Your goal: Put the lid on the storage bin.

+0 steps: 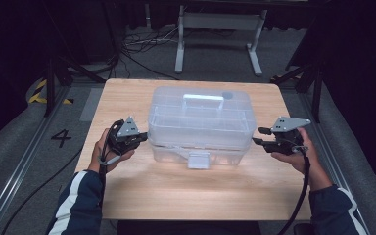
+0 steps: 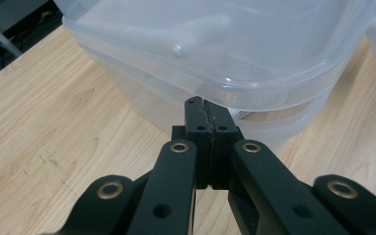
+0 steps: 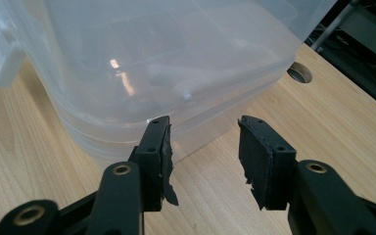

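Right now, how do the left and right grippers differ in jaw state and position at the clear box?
The left gripper is shut, its tip under the clear box rim; the right gripper is open, holding nothing, just short of the opposite side. Both point inward at the box.

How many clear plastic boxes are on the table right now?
1. The clear lidded box sits mid-table between the left gripper, whose shut tips are at its left rim, and the open right gripper just off its right side. Nothing else is on the table.
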A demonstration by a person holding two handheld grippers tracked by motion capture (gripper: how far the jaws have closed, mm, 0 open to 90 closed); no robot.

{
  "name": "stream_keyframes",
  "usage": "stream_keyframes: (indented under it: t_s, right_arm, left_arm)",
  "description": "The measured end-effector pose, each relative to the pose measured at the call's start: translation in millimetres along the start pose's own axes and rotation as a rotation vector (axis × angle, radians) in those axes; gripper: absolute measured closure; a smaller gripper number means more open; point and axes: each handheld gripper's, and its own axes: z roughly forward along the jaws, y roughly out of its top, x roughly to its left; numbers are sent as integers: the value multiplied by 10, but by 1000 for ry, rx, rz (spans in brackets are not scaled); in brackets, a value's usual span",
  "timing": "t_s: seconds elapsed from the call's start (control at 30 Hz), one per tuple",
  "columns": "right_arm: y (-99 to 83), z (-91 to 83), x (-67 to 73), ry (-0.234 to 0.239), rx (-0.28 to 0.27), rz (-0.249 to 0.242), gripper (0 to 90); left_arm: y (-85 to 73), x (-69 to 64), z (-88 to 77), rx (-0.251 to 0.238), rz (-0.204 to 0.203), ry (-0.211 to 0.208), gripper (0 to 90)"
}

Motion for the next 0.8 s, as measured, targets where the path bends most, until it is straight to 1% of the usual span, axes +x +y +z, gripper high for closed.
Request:
stream_keyframes:
  t_s: [0.13,0.23,0.33,0.57,0.67,0.77,0.8]
  right_arm:
    - [-1,18,14,3,5,-7,554]
    - [-4,49,36,-5,27,-24,557]
    - [-8,50,35,-9,26,-19,555]
    - [-18,57,43,-7,33,-28,543]
    - [-17,44,54,-7,36,-34,538]
    - [-21,34,65,-11,41,-40,534]
    - [-25,27,66,-14,46,-45,532]
  left_arm:
    - [-37,3,9,15,2,3,900]
    - [-54,5,12,16,-4,2,900]
    - [-53,1,11,17,-4,3,900]
    - [-69,4,11,19,4,0,898]
    - [-69,-3,-1,19,14,2,894]
    - [-81,-10,-3,24,18,1,878]
    - [-86,-15,-5,32,25,5,874]
